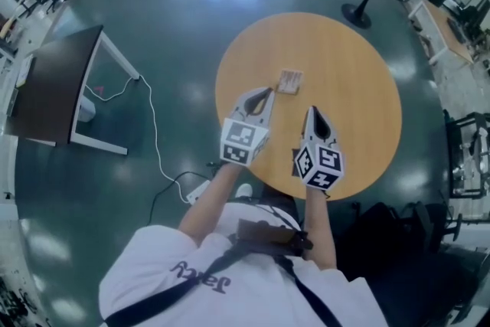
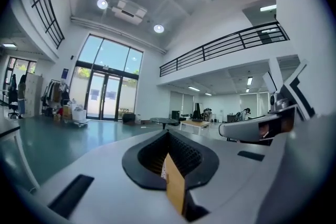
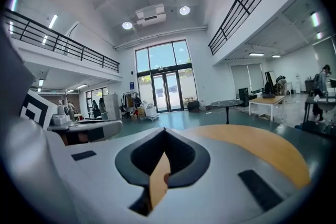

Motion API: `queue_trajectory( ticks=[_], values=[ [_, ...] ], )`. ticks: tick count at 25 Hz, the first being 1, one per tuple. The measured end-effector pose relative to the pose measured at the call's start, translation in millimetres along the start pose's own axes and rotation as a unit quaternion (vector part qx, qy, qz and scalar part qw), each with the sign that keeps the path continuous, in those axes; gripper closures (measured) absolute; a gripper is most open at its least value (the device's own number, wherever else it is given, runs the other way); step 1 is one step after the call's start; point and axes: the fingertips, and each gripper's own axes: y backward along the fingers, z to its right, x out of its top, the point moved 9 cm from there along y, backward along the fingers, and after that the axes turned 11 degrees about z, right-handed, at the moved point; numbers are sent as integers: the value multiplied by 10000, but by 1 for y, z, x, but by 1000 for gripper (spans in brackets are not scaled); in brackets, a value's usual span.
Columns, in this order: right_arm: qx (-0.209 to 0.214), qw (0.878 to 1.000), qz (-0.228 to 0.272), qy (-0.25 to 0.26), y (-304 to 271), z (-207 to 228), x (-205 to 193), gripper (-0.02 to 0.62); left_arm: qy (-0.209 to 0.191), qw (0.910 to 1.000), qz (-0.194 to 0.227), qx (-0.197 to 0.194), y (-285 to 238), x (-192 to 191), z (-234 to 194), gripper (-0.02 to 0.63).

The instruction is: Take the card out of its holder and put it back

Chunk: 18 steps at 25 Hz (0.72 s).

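Small tan card holder (image 1: 289,80) lies on the round wooden bench (image 1: 360,88); card apparently inside, too small to confirm. Left claw (image 1: 266,93) and right claw (image 1: 312,112) are both clenched on nothing, so the whole task remains.

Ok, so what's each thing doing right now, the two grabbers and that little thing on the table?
left gripper: shut, nothing held, over the table.
right gripper: shut, nothing held, over the table.
card holder: lying on the table just ahead of the left gripper, not gripped; its contents are too small to tell.
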Motion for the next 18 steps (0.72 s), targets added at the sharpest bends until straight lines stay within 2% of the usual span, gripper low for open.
queue_trajectory(
  ticks=[4,10,18],
  values=[
    [-8,9997,110,208,0,-5,3,577,39,10000,86,22,6,0,10,594],
    [48,9995,201,247,3,-17,-1,577,-44,9999,152,41,11,3,7,594],
    [24,9992,220,342,11,-11,2,577,-23,9998,169,-37,14,0,18,594]
  ],
)
